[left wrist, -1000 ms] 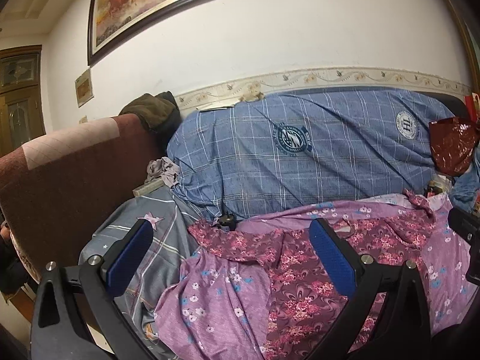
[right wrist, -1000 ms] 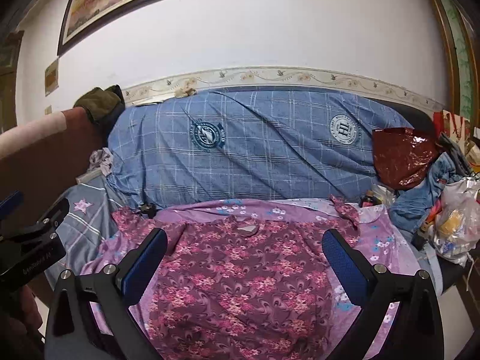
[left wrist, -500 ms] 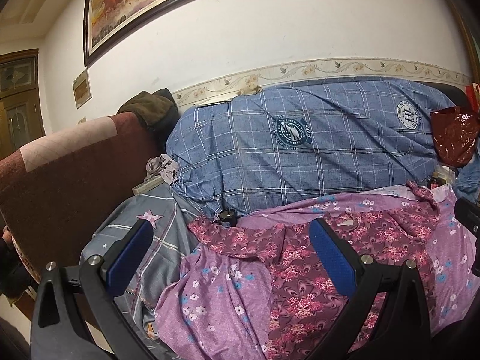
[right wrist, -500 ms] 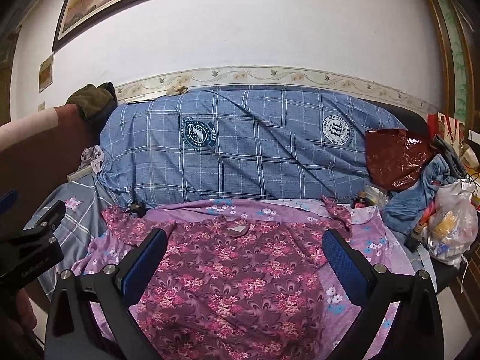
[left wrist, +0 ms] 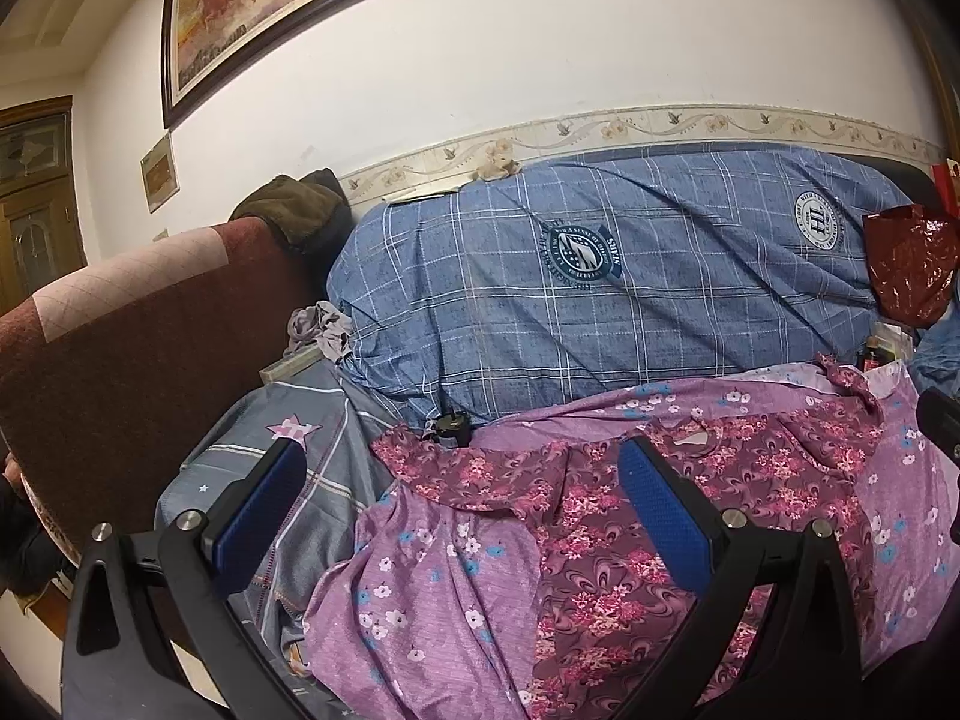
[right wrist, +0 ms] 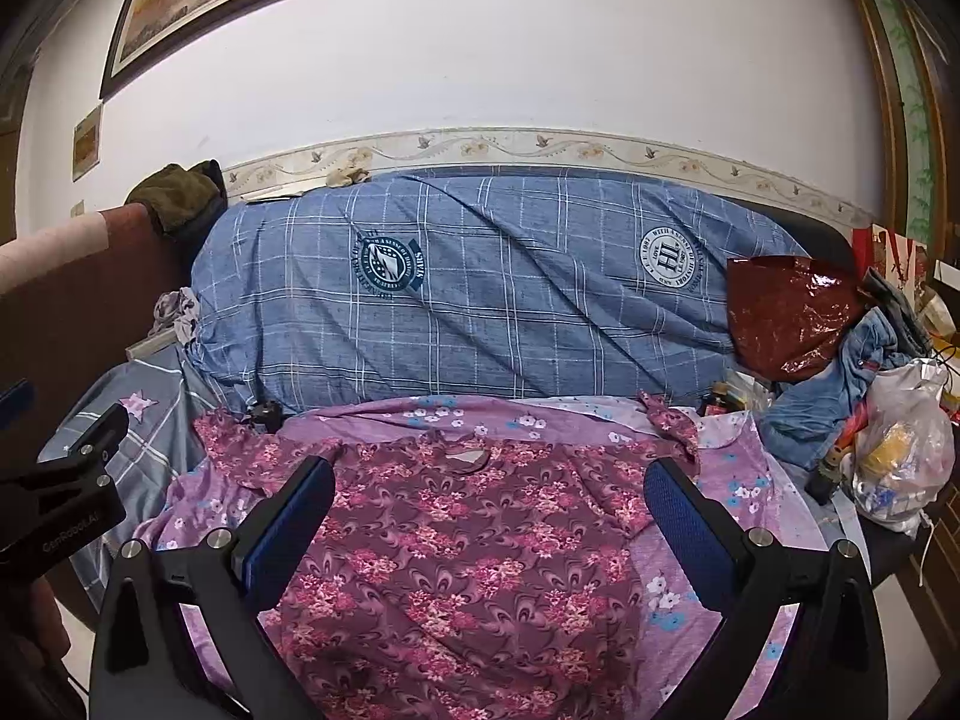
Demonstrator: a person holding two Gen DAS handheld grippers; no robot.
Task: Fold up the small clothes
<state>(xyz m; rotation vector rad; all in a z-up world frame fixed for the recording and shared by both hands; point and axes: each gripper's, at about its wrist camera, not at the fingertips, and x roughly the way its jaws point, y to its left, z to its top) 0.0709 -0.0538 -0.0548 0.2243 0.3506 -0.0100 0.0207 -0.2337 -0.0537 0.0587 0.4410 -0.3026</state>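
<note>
A small maroon floral shirt (right wrist: 480, 540) lies spread flat, collar to the back, on a lilac flowered sheet (right wrist: 708, 546) over a sofa seat. It also shows in the left wrist view (left wrist: 708, 516). My left gripper (left wrist: 462, 510) is open and empty, held above the shirt's left sleeve (left wrist: 456, 468). My right gripper (right wrist: 492, 516) is open and empty, held above the shirt's middle. The left gripper's body shows at the left edge of the right wrist view (right wrist: 66, 498).
A blue checked cover (right wrist: 480, 300) drapes the sofa back. A grey striped cloth (left wrist: 288, 480) lies at the left by the brown armrest (left wrist: 132, 372). A dark red bag (right wrist: 786, 312), jeans and a plastic bag (right wrist: 900, 456) pile at the right.
Both grippers have drawn back and risen a little, so the sofa and shirt sit lower and farther in view. Both stay open. The shirt has not moved.
</note>
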